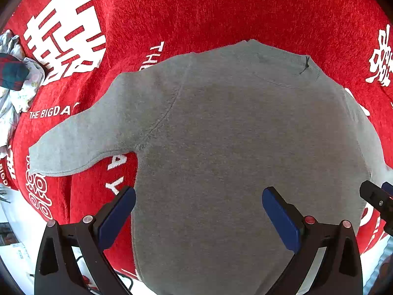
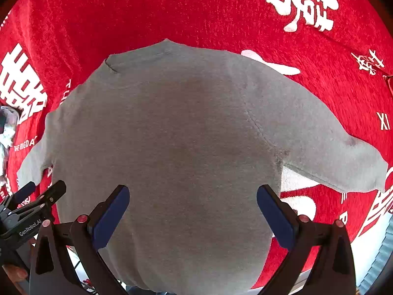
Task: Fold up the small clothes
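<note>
A small grey sweatshirt (image 1: pixel 233 135) lies flat on a red cloth (image 1: pixel 196 12), neck away from me, both sleeves spread out. Its left sleeve (image 1: pixel 81 142) shows in the left wrist view, its right sleeve (image 2: pixel 331 152) in the right wrist view, where the body (image 2: pixel 172 147) fills the middle. My left gripper (image 1: pixel 199 196) is open and empty, above the lower left body. My right gripper (image 2: pixel 192 196) is open and empty, above the lower right body. Each gripper shows at the edge of the other's view: the right one (image 1: pixel 378 199), the left one (image 2: pixel 36 196).
The red cloth (image 2: pixel 196 7) has white printed characters and lettering. A pile of other small clothes (image 1: pixel 14 78) lies at the far left. The white table edge (image 1: pixel 14 221) shows near me, below the cloth.
</note>
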The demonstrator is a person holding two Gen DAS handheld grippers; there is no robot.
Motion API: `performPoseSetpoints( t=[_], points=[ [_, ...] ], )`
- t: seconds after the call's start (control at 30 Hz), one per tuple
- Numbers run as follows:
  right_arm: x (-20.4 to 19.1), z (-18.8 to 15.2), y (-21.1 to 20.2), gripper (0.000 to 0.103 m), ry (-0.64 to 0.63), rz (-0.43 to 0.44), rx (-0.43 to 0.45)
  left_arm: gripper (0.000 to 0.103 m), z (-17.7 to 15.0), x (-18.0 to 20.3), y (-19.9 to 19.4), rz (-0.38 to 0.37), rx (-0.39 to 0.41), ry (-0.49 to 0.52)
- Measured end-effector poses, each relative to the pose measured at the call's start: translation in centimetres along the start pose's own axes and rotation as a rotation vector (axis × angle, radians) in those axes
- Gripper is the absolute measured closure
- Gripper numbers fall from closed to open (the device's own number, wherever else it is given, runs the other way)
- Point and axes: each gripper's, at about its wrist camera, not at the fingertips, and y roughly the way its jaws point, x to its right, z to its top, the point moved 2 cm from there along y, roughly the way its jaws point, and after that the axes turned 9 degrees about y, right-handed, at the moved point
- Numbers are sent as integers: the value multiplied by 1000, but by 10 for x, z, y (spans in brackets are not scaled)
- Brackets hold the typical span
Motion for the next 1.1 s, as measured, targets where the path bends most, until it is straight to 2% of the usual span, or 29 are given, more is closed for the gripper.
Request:
performPoseSetpoints(
  t=[1.1],
  points=[
    [-16,-1,-2,0,-30,-9,17,0,-1,-14,4,-11,-1,-21]
  ],
)
